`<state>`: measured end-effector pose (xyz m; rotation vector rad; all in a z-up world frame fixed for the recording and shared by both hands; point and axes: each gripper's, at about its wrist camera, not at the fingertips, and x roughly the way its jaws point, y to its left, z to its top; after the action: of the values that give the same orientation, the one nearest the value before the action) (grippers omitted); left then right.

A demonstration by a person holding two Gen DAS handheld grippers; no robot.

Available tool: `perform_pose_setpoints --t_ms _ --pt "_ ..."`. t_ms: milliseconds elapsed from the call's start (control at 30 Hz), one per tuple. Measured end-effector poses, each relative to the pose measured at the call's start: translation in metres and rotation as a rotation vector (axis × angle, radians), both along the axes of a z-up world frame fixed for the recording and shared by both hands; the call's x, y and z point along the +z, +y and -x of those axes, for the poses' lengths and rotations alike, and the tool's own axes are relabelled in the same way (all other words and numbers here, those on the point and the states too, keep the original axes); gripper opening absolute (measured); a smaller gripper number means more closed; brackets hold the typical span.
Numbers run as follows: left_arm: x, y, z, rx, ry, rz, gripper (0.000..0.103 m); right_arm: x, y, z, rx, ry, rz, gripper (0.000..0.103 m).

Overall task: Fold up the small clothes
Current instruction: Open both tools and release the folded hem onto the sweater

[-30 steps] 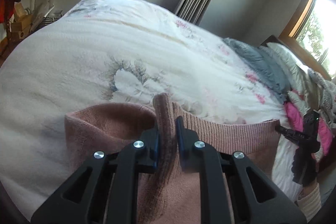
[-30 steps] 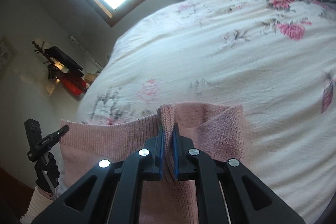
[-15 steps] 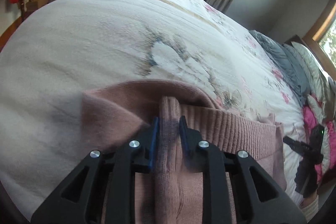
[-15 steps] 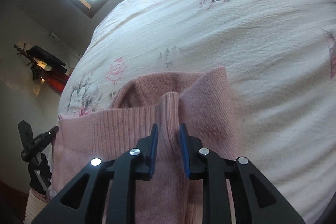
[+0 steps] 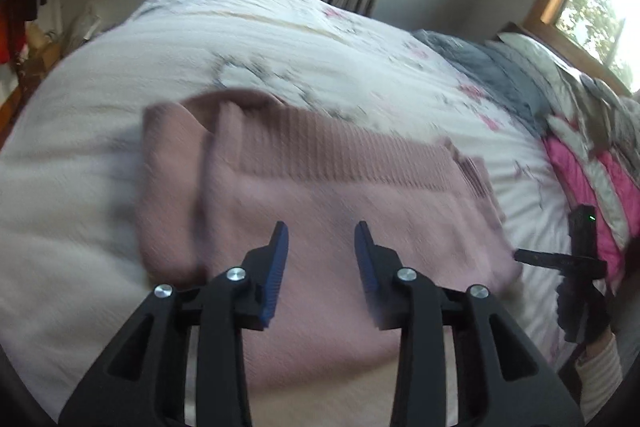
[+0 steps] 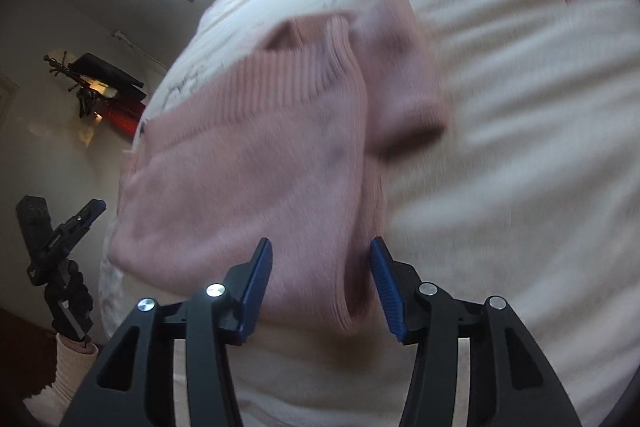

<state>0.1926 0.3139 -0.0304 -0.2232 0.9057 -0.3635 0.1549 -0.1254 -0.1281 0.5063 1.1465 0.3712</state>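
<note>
Left wrist view: left gripper (image 5: 321,243) spread wide, empty, over pink sweater (image 5: 320,195) lying folded on floral bedspread (image 5: 100,99). Right gripper (image 6: 320,259) also agape, holding nothing, sweater's edge at 12 o'clock between its fingers.

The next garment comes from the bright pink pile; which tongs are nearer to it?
Right. The right tongs hang just beside the pink pile; the left tongs are open over the pink sweater, farther from it.
</note>
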Motion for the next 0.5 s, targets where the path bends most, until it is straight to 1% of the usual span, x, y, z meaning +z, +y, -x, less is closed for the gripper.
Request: perform_pose_setpoints --t_ms 67,100,133,167,233,300,367,433,500 --pt "-0.013 -0.008 -0.001 -0.005 0.028 -0.028 0.036 -0.006 0.003 0.005 0.011 0.006 -0.024 0.028" --pt "-0.020 -0.009 -0.002 -0.005 0.045 -0.037 0.036 -0.006 0.003 0.006 0.011 0.011 -0.047 0.013" --pt "-0.026 -0.010 -0.004 -0.003 0.061 -0.040 0.036 -0.004 0.003 0.007 0.007 0.012 -0.060 0.011" --pt "-0.034 -0.008 -0.005 0.004 0.082 -0.046 0.036 0.001 0.001 0.009 0.001 -0.008 -0.059 0.009" --pt "-0.046 -0.002 -0.009 0.021 0.109 -0.054 0.036 0.010 -0.003 0.013 -0.012 -0.027 -0.043 0.009" --pt "-0.052 0.001 -0.008 0.023 0.120 -0.050 0.034 0.010 -0.007 0.015 -0.021 -0.016 -0.030 0.008" --pt "-0.056 0.006 -0.010 0.022 0.130 -0.034 0.034 0.002 -0.010 0.015 -0.023 0.010 -0.009 0.008" --pt "-0.058 0.009 -0.011 0.028 0.136 -0.024 0.033 -0.009 -0.010 0.012 -0.025 0.037 -0.008 0.008" --pt "-0.059 0.006 -0.010 0.024 0.132 -0.039 0.033 -0.018 -0.007 0.012 -0.020 0.038 0.015 0.008"
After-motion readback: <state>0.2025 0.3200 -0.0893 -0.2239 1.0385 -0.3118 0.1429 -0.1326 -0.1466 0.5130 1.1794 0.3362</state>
